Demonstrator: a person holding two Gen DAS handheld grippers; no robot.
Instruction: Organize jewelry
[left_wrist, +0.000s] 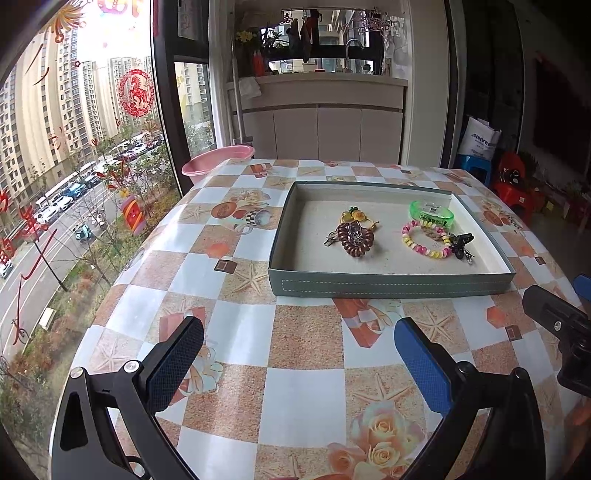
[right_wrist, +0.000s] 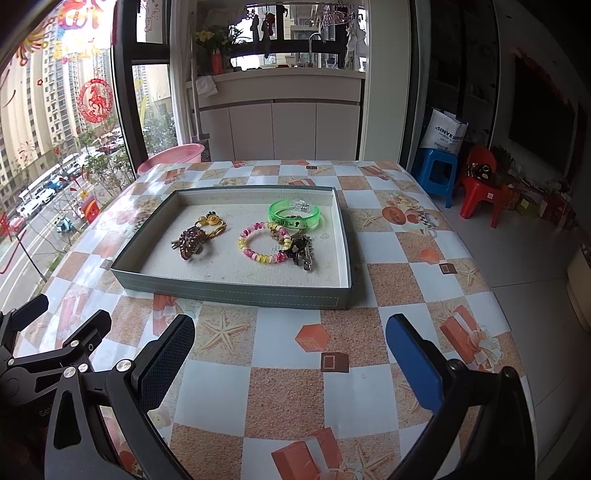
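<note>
Both grippers hang above the patterned worktop (left_wrist: 303, 398) on the near side of the tray (left_wrist: 388, 286), each spread wide with nothing between its fingers: the left gripper (left_wrist: 299, 363) and the right gripper (right_wrist: 290, 360) alike. All the jewelry visible lies inside the tray, in two clumps.

At about 9 o'clock in the tray, a brown coil band (right_wrist: 190, 240) lies tangled with a yellow charm piece (right_wrist: 211, 220) and a small metal clip. At about 3 o'clock, the beaded bracelet (right_wrist: 262, 245) touches a black hair clip (right_wrist: 297, 248), with the green bangle (right_wrist: 293, 216) just behind them toward 12 o'clock.

The main risk, as I judge it, is the tangling. A pinch on the coil band would likely drag the charm piece along, and lifting the beaded bracelet could snag the black clip. The beads look round and slick, so a pinch on them may slip. The tray wall at 6 o'clock stands between the grippers and the pieces; a low approach could knock it and shove the light tray across the smooth worktop. The grippers sit close side by side and could also collide when reaching together.
</note>
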